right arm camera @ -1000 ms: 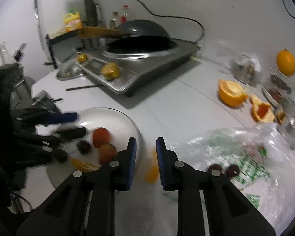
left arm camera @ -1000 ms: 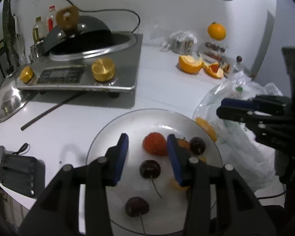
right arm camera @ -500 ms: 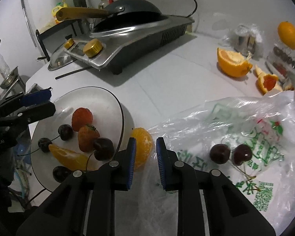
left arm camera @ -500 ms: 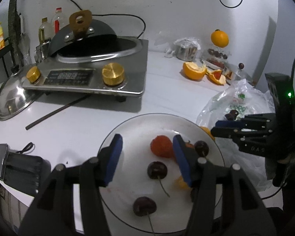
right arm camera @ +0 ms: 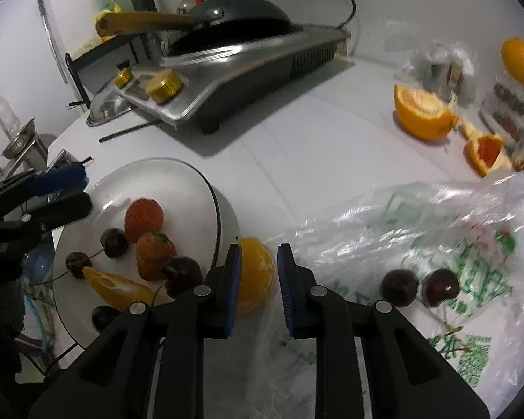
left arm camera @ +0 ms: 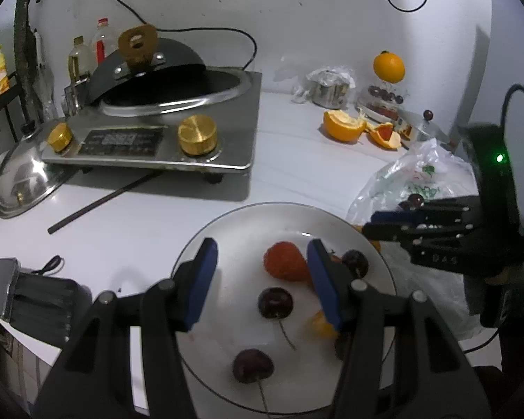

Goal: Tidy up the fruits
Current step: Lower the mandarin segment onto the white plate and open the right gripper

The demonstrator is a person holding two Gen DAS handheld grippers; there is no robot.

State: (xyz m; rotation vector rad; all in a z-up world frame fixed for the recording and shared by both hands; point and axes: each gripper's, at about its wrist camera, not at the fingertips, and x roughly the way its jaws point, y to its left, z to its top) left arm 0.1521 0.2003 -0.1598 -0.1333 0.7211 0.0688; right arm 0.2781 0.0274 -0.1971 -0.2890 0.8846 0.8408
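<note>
A clear glass plate (left arm camera: 227, 241) (right arm camera: 178, 181) holds strawberries (left arm camera: 283, 261) (right arm camera: 144, 214), dark cherries (left arm camera: 275, 302) (right arm camera: 114, 242) and an orange wedge (right arm camera: 117, 288). My left gripper (left arm camera: 260, 281) is open and empty just above the plate. My right gripper (right arm camera: 258, 291) hovers open beside the plate's right rim, its jaws on either side of an orange piece (right arm camera: 255, 274) that lies on the table. Two cherries (right arm camera: 400, 287) lie on a plastic bag (right arm camera: 436, 230). The right gripper (left arm camera: 394, 223) also shows in the left wrist view.
A steel cooker (left arm camera: 150, 136) with a black pan (left arm camera: 150, 70) stands at the back left, a steel lid (left arm camera: 21, 181) and a black stick (left arm camera: 101, 202) beside it. Peeled orange pieces (left arm camera: 344, 127), a whole orange (left arm camera: 388, 67) and a tin (left arm camera: 328, 90) sit at the back right.
My right gripper has moved down toward the orange piece beside the plate, and its jaws have opened wider. My left gripper has drawn back a little and opened wider over the plate.
</note>
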